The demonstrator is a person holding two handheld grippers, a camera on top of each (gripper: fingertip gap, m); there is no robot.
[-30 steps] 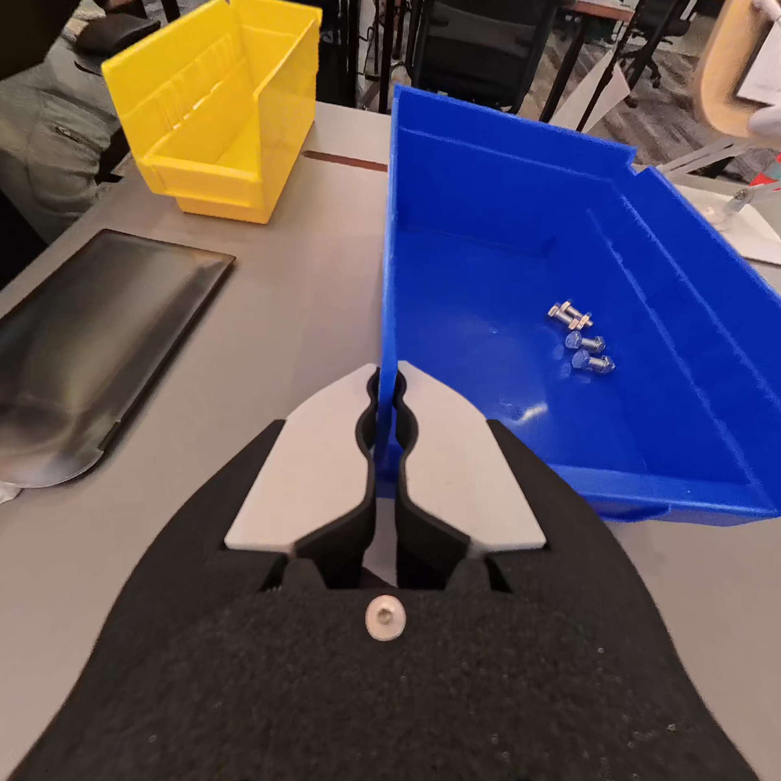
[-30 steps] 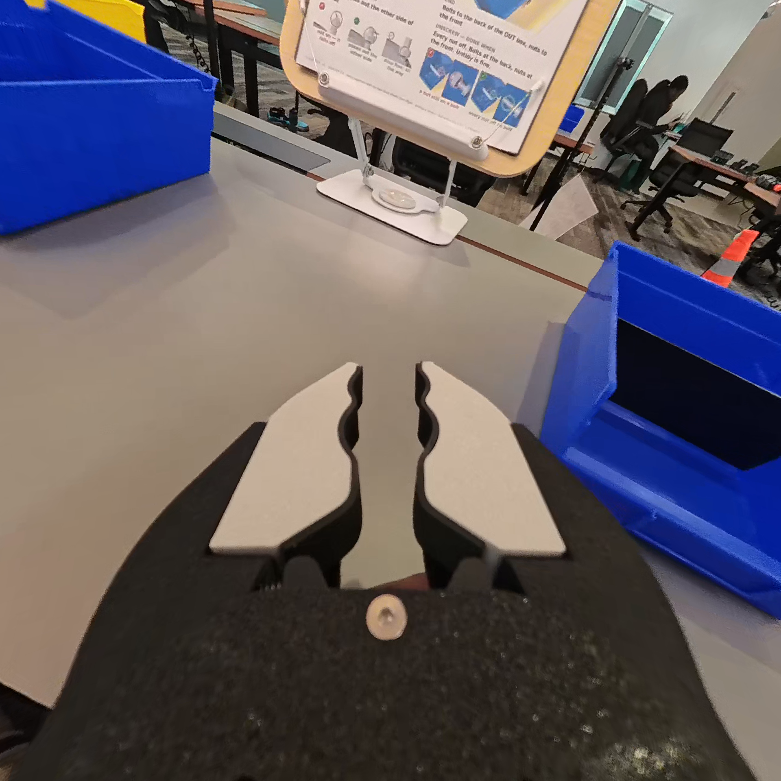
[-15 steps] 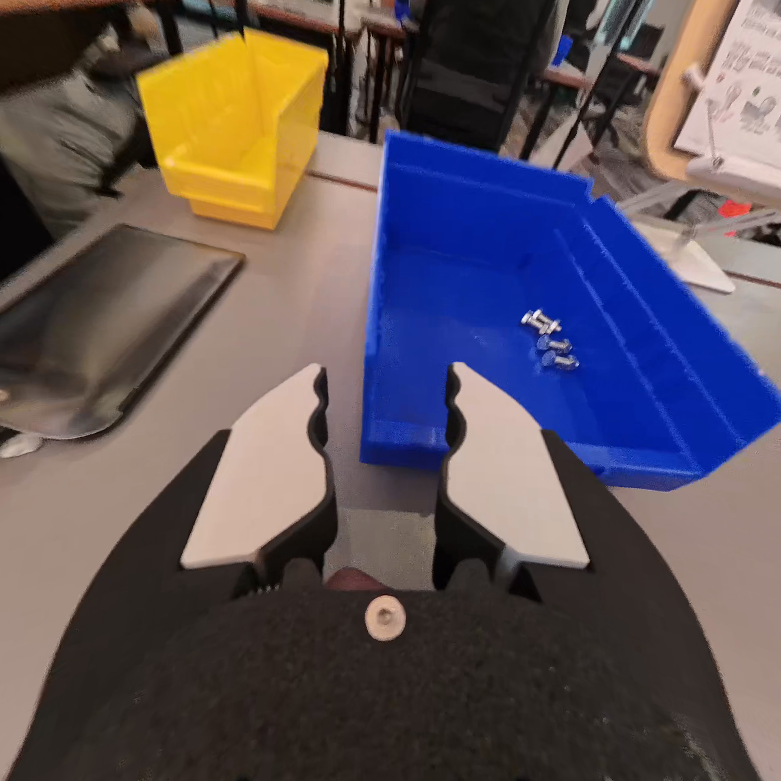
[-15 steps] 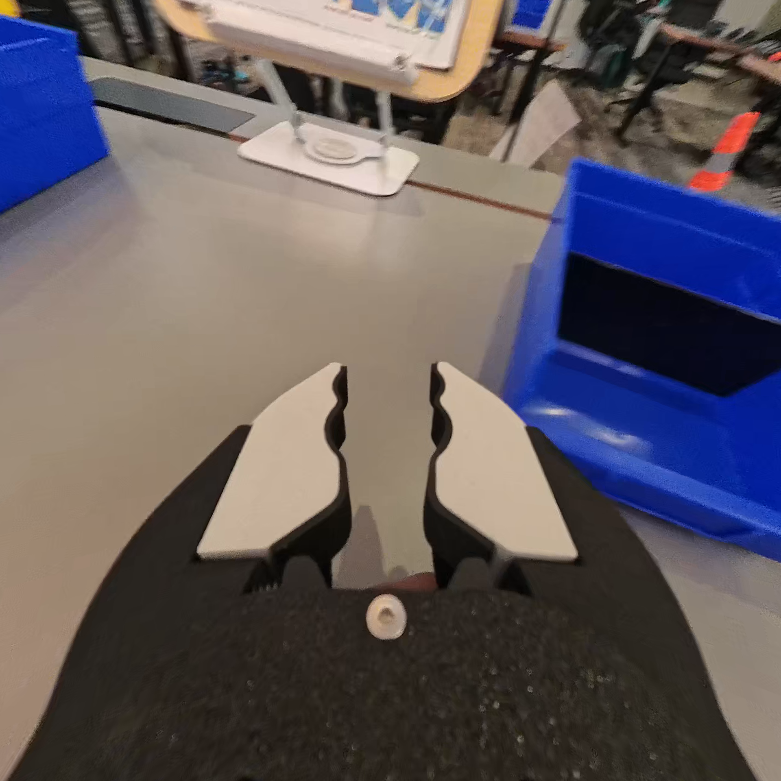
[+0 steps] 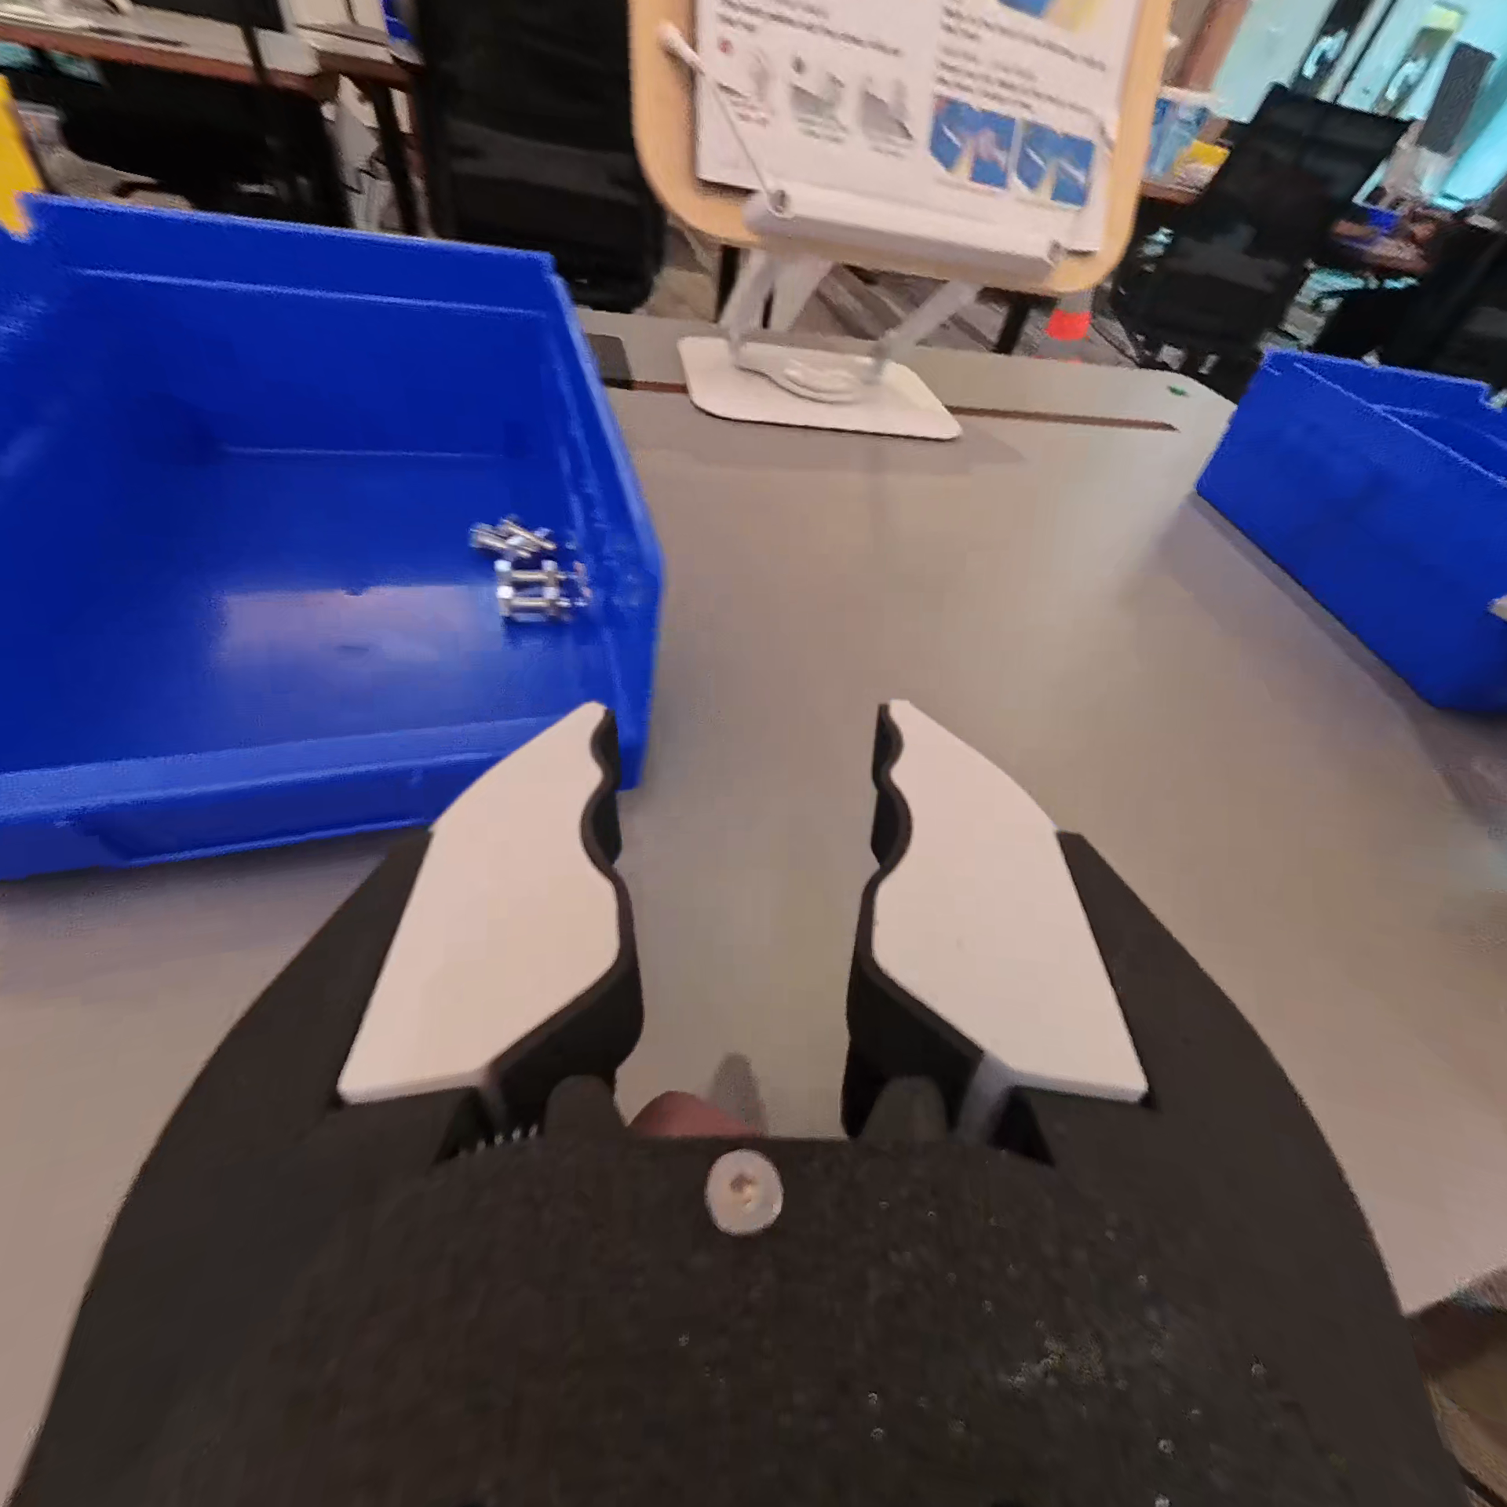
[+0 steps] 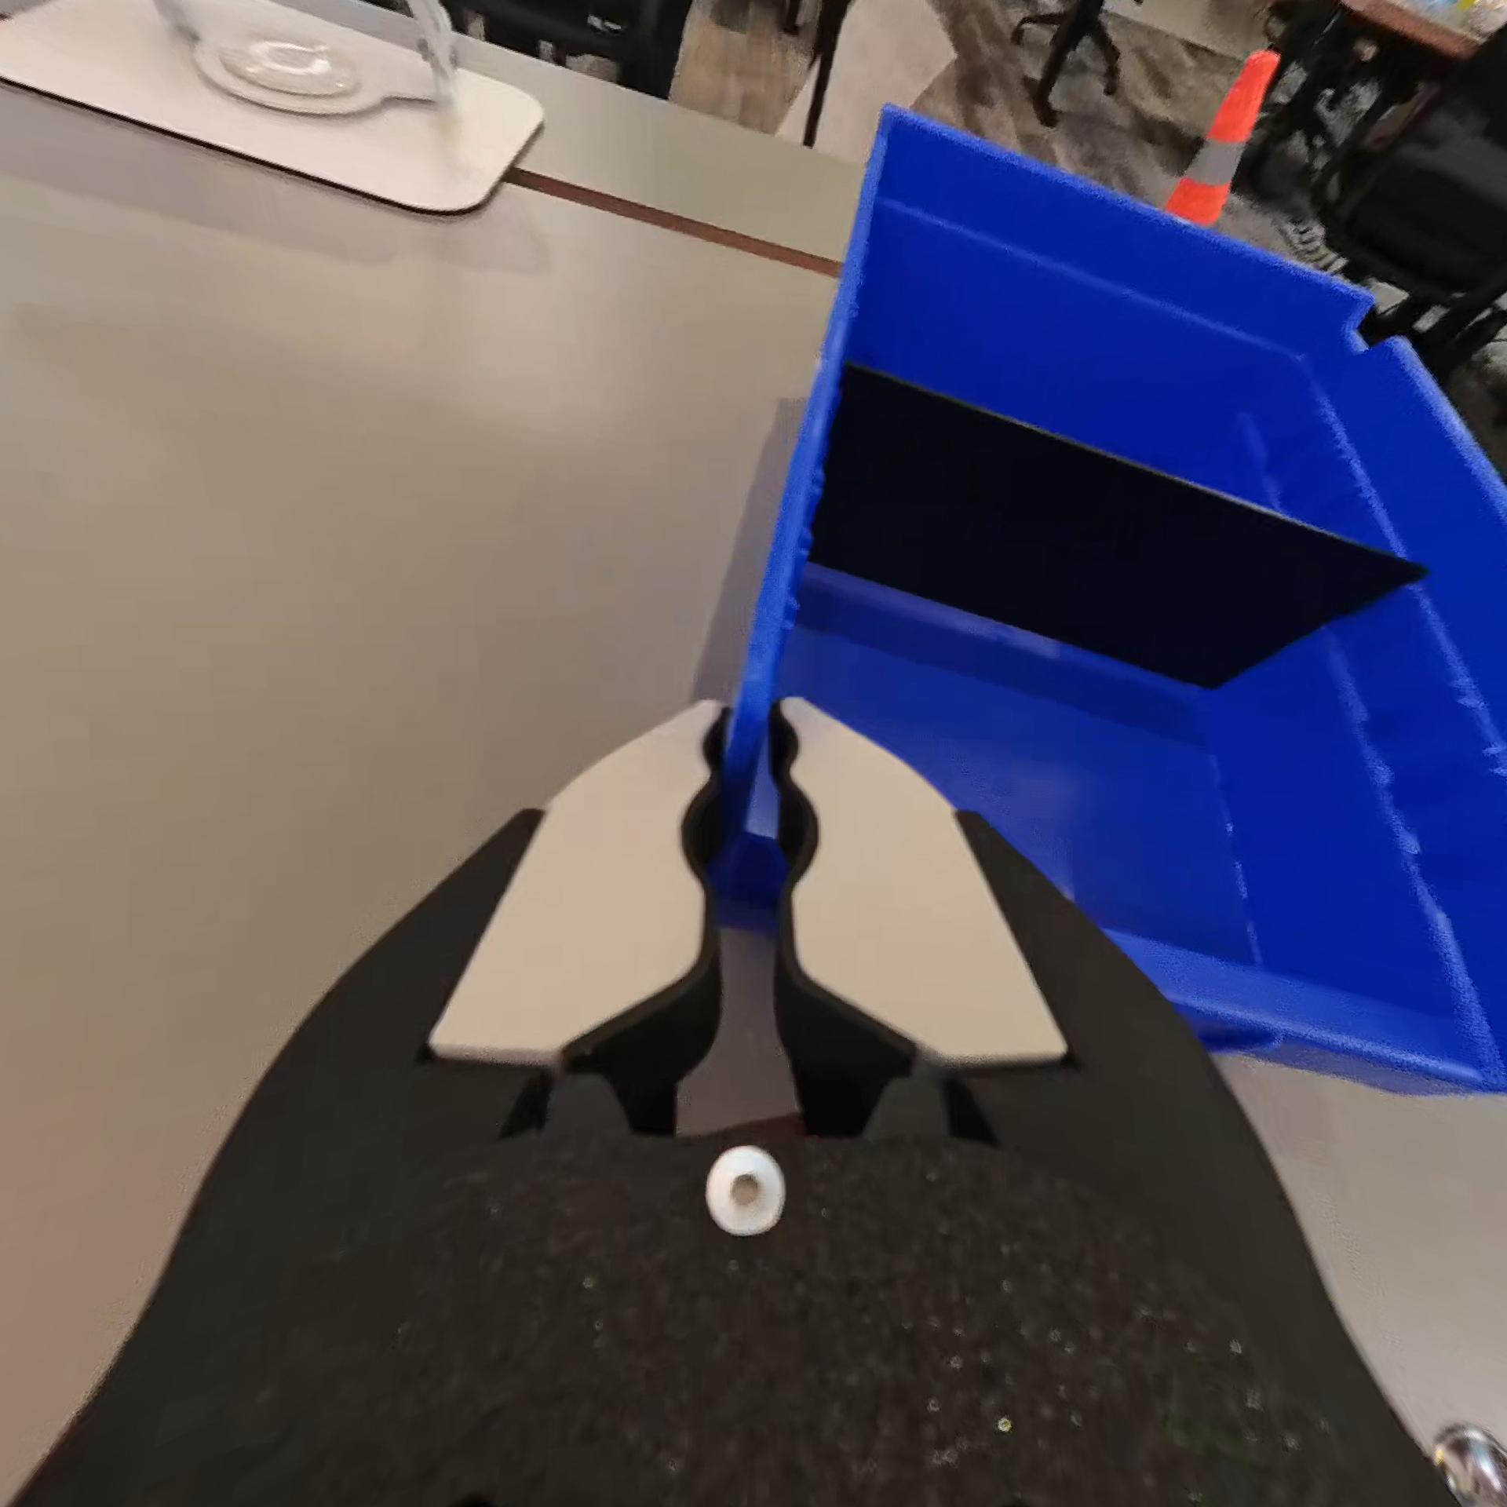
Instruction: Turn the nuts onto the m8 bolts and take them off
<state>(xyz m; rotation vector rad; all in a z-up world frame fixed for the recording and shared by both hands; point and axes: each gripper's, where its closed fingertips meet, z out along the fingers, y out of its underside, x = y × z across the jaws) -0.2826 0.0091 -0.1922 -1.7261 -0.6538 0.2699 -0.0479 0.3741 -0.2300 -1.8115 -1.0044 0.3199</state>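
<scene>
In the left wrist view a few silver bolts with nuts point(image 5: 528, 572) lie in a wide blue bin point(image 5: 245, 783), near its right wall. My left gripper point(image 5: 746, 718) is open and empty over the grey table, just right of that bin's front corner. In the right wrist view my right gripper point(image 6: 749, 722) is shut on the left wall of a second blue bin point(image 6: 1142, 326), near its front corner. That bin has a black divider point(image 6: 1084, 522) across it; the front compartment looks empty. The same bin shows far right in the left wrist view point(image 5: 1370, 489).
A white stand point(image 5: 815, 391) holding an instruction board point(image 5: 897, 122) sits at the table's back middle; its base also shows in the right wrist view point(image 6: 269, 106). Chairs, desks and an orange cone point(image 6: 1223, 139) are beyond the table. The grey tabletop point(image 5: 938, 612) lies between the two bins. My hands' fingertips stand some 45 cm from each other.
My left gripper let go of the wide bin's wall, opened and swung right. My right gripper moved right to the second bin and closed on its left wall.
</scene>
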